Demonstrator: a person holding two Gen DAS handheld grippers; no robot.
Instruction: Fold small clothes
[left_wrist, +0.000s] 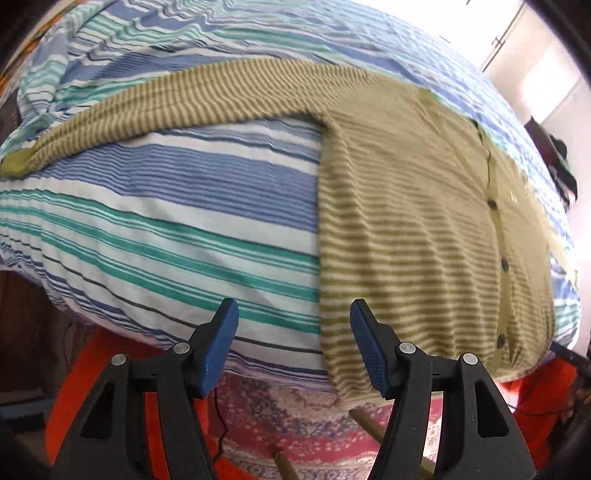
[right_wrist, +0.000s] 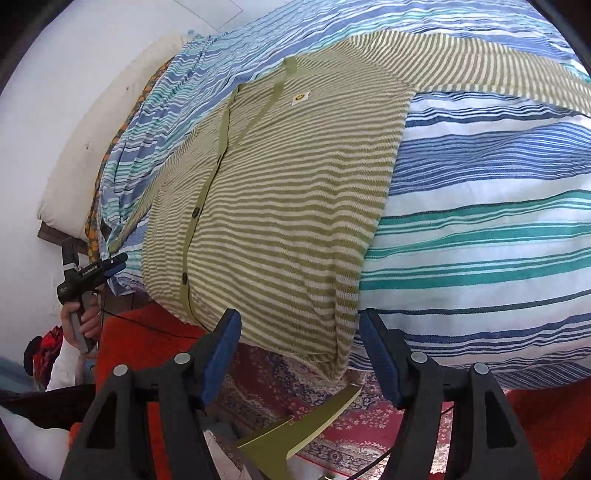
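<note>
Left gripper (left_wrist: 294, 345) angled steeply down, jaws apart, nothing gripped; right gripper (right_wrist: 300, 356) likewise gaping, tilted down, empty.

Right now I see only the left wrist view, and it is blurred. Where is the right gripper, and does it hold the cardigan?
Observer: The right gripper is open and holds nothing. In its own view, the near hem corner of the cardigan at the bed edge shows between its jaws.
Operator: Is there any mark on the chest?
Observer: Yes, a small smiley patch sits beside the neckline band.
Operator: How does my left gripper look from outside?
Observer: A hand holds the left gripper beside the left edge of the bedspread, away from the cardigan.
</note>
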